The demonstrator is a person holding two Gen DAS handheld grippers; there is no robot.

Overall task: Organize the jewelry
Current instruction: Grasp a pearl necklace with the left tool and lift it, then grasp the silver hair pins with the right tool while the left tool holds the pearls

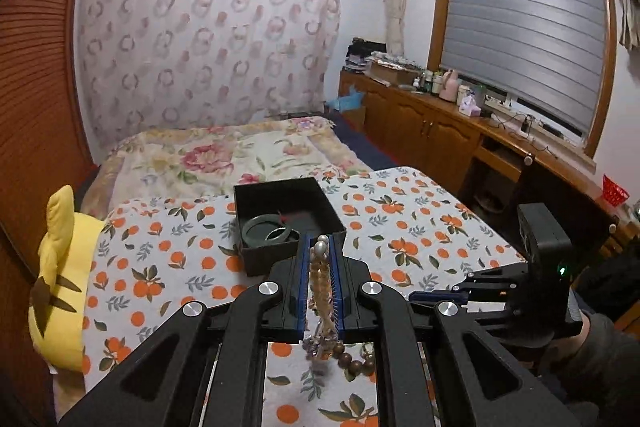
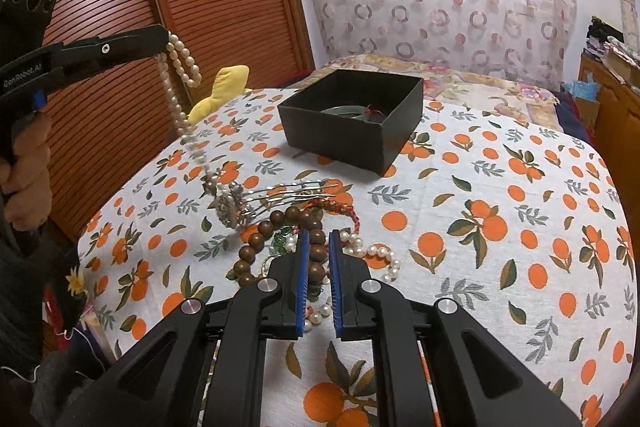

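Left gripper [image 2: 162, 37] lifting pearl necklace [image 2: 178, 99]; right gripper [image 2: 319, 247] fingers astride wooden beads [image 2: 280, 219]

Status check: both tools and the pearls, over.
Left tool shut on pearl necklace, lifted. Its lower end snagged in hair comb. Right tool open over wooden beads.

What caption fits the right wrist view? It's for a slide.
Left gripper lifts a pearl necklace while the right gripper straddles wooden beads near the black box.

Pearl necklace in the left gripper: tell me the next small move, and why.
Probably lift higher before heading to the box. The left gripper pinches the necklace, but its lower end still trails into the pile by the comb, so it may drag things along.
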